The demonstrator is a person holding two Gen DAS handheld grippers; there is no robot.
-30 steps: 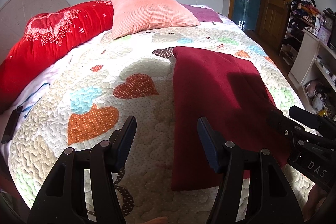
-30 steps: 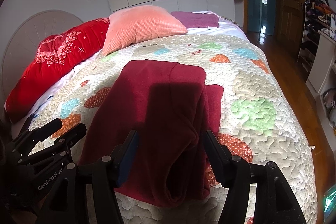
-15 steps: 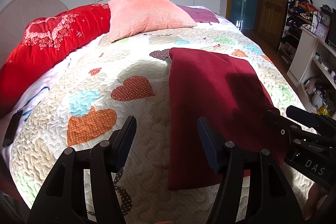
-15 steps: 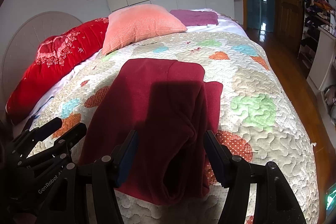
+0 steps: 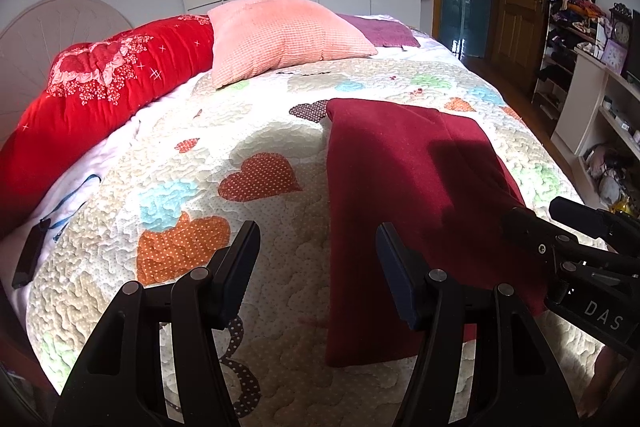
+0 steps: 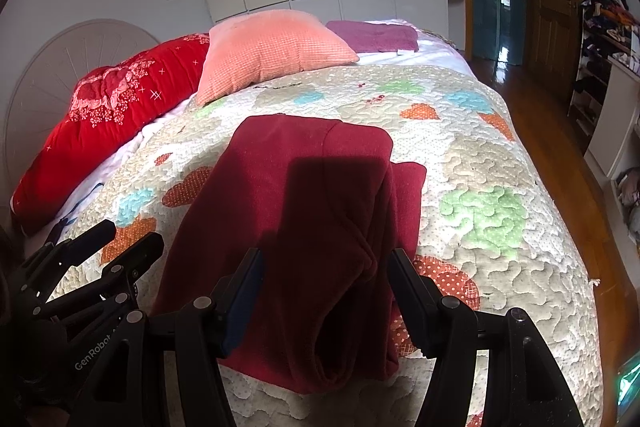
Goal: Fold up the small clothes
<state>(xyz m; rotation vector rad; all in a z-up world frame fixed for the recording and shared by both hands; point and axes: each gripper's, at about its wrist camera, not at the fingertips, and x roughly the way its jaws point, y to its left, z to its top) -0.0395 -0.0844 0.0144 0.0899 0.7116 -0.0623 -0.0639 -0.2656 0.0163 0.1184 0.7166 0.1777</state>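
A dark red garment [image 5: 404, 195] [image 6: 304, 227] lies folded lengthwise on the heart-patterned quilt [image 5: 200, 195] [image 6: 500, 187], with a thick fold running down its right side in the right wrist view. My left gripper [image 5: 318, 243] hovers open over the quilt just left of the garment's near left edge, nothing between its fingers. Over the garment's near end my right gripper [image 6: 326, 271] hangs open, apart from the cloth. Each gripper shows at the other view's edge: the right gripper [image 5: 560, 227] and the left gripper [image 6: 120, 239].
A red bolster [image 5: 100, 95], a pink pillow [image 5: 280, 35] and a purple cloth [image 5: 380, 31] lie at the head of the bed. A dark phone [image 5: 28, 259] rests at the left bed edge. Shelves [image 5: 600, 99] and wooden floor [image 6: 560, 131] lie to the right.
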